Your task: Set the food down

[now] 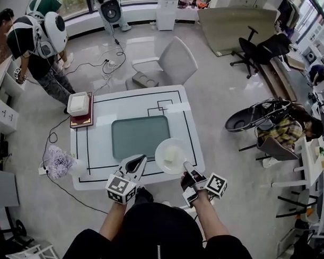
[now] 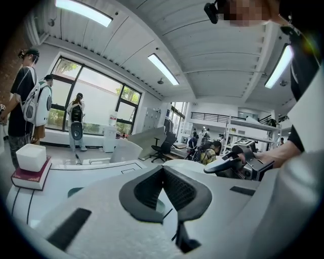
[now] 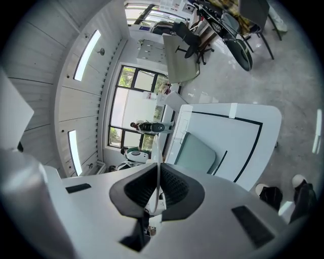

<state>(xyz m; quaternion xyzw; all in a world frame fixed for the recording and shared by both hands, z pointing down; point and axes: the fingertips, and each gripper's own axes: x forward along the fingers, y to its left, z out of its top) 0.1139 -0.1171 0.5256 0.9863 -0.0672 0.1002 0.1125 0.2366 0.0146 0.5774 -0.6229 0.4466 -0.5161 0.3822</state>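
A white surface [image 1: 98, 128] marked with black lines carries a grey-green mat [image 1: 138, 136], in an open office with a grey chair [image 1: 173, 65] behind. A pale food block [image 1: 173, 154] lies on a white plate [image 1: 162, 159] over the surface's near right part. The right claw [image 1: 187, 167] is clamped on the plate's rim. The left claw [image 1: 137, 163] is closed on nothing.
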